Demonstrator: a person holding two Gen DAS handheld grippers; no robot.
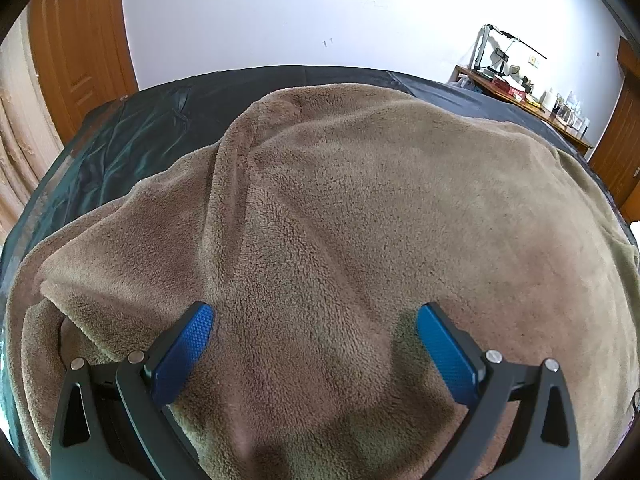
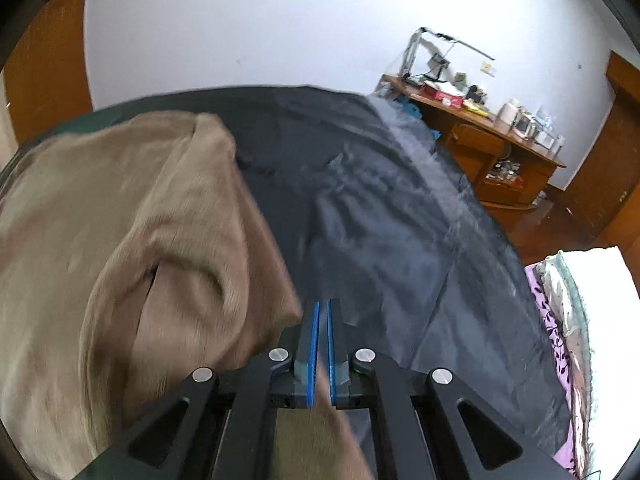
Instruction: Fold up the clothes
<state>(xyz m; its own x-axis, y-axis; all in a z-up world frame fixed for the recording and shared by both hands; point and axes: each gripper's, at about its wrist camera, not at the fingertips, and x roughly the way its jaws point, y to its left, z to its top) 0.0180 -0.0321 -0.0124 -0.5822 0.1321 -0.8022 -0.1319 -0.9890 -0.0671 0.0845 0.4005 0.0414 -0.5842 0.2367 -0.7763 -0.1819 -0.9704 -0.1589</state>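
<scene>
A brown fleece garment [image 1: 360, 208] lies spread over a dark sheet [image 1: 132, 128] on a bed. My left gripper [image 1: 316, 312] hovers low over its near part. It is open wide, with its blue pads [image 1: 184, 352] apart and nothing pinched between them. In the right wrist view the fleece garment [image 2: 132, 240] bulges up at the left, blurred. Its right edge runs up to my right gripper [image 2: 322, 308] and passes under it. That gripper is shut, pads almost touching, holding the fleece at that edge. The pinch itself is mostly hidden.
The dark sheet [image 2: 400, 220] stretches bare to the right of the garment. A wooden desk [image 2: 492, 144] with clutter stands by the far wall, with wooden doors [image 1: 84, 52] at the sides. A white and purple patterned bedding pile [image 2: 576, 320] lies at the right edge.
</scene>
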